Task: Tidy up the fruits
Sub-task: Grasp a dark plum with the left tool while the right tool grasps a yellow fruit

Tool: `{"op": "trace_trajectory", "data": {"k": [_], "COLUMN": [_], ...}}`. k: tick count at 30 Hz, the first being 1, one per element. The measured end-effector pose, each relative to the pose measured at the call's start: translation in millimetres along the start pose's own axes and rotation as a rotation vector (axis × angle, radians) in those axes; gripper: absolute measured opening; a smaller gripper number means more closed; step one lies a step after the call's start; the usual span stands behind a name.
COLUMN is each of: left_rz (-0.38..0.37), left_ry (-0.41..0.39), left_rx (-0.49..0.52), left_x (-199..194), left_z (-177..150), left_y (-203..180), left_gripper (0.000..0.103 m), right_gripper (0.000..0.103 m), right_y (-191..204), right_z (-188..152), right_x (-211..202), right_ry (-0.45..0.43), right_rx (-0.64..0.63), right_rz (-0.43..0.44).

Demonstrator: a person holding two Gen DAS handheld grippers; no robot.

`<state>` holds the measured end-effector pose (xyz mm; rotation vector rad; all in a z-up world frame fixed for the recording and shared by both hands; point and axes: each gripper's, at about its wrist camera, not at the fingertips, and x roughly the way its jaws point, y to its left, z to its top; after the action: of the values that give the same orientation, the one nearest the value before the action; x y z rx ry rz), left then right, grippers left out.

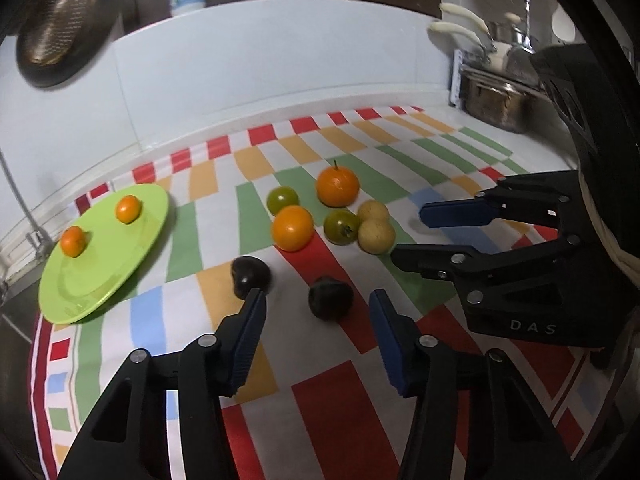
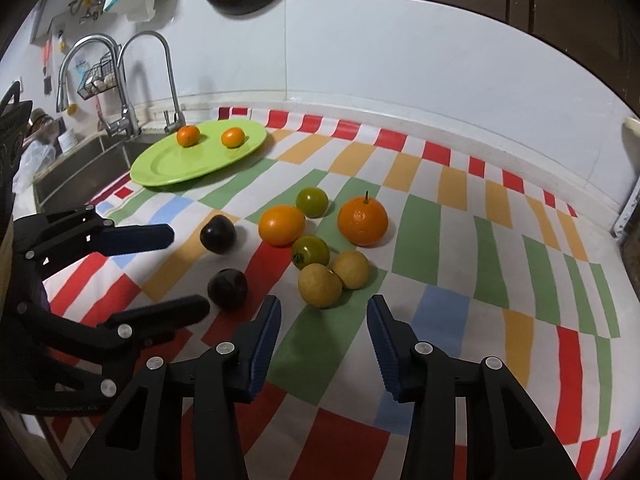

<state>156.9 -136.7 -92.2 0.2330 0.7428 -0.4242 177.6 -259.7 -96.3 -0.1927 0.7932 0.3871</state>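
Observation:
A green plate (image 1: 120, 272) (image 2: 168, 164) holds two small oranges (image 1: 128, 209) (image 2: 188, 136). On the checked cloth lie two larger oranges (image 1: 337, 186) (image 2: 362, 221), two green tomatoes (image 1: 341, 226) (image 2: 311, 252), two tan fruits (image 1: 376, 236) (image 2: 320, 285) and two dark plums (image 1: 330, 298) (image 2: 227, 289). My left gripper (image 1: 318, 304) is open and empty, its fingers on either side of the nearer plum. My right gripper (image 2: 323, 308) is open and empty just in front of the tan fruits; it also shows in the left wrist view (image 1: 408, 236).
A sink with two taps (image 2: 132, 92) lies past the plate. A metal pot and dish rack (image 1: 496, 96) stand at the far right corner. A dark colander (image 1: 60, 28) hangs on the white wall. The cloth (image 2: 440, 240) covers the counter.

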Motion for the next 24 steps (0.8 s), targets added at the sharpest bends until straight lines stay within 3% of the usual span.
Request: {"op": "trace_trajectory", "data": {"k": [6,11,16,24], "left_rz": [-0.055,-0.054,-0.079,-0.092], "left_ry": [0.050,0.073,0.108,0.115], "left_rx": [-0.012,0.000,-0.006,-0.040], "left_x": [14,20,28,32], "left_z": [5,7,6,11], "left_y": [4,5,7,11], "left_gripper": [0.046,0.045,0.035,0.028], "right_gripper": [0.041,0.039,0.039,0.034], "right_y": [-3,-5,-5,-8], "right_z": [1,6,9,12], "right_x": [12,19,23,33], "right_ry": [0.025,0.038,0.049,0.070], "right_rx": [0.005,0.014,0.019,0.039], "right_rz": [0.019,0.037,0.041,0.053]}}
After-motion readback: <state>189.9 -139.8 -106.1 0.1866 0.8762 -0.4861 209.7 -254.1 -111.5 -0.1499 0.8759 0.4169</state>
